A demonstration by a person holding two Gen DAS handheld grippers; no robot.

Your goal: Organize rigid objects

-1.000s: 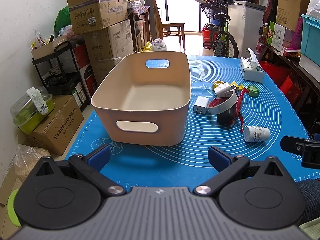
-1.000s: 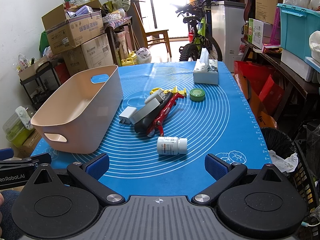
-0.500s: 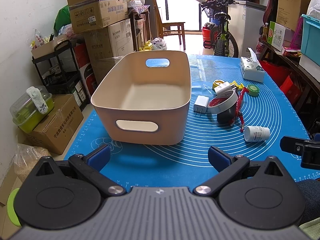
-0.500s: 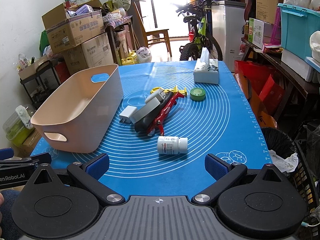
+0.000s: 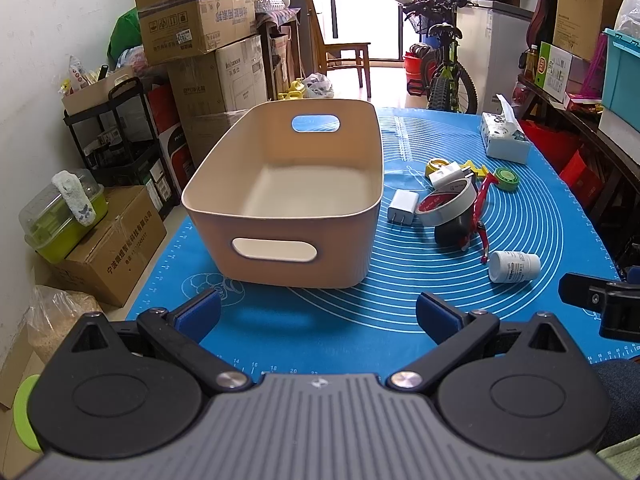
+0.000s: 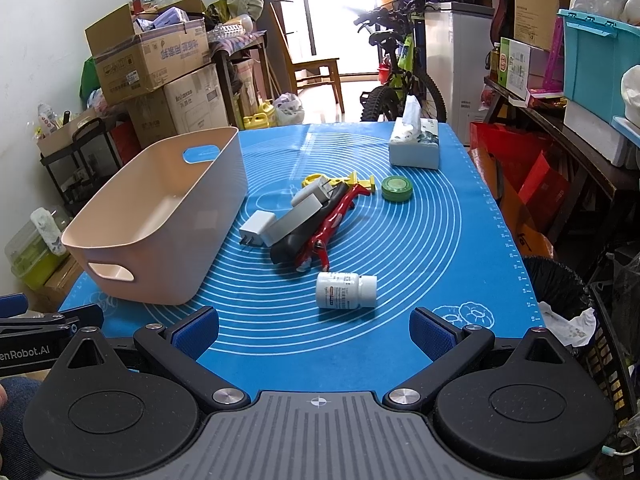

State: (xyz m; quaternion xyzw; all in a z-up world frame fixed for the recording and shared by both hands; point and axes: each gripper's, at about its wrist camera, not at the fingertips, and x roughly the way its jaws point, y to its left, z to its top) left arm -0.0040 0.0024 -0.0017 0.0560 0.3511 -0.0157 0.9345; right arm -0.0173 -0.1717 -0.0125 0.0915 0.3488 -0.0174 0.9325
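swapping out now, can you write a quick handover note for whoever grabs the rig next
Left tongs: open, holding nothing, low in front of the beige bin.
Right tongs: open, holding nothing, just short of the white pill bottle.
Bin holds nothing so far.
Still loose on the blue mat: pill bottle, white charger, tape roll leaning on a black object, red-handled tool, green round tin, yellow pieces behind the pile.
Done: nothing binned. Left: everything; the pill bottle looks the easiest start.
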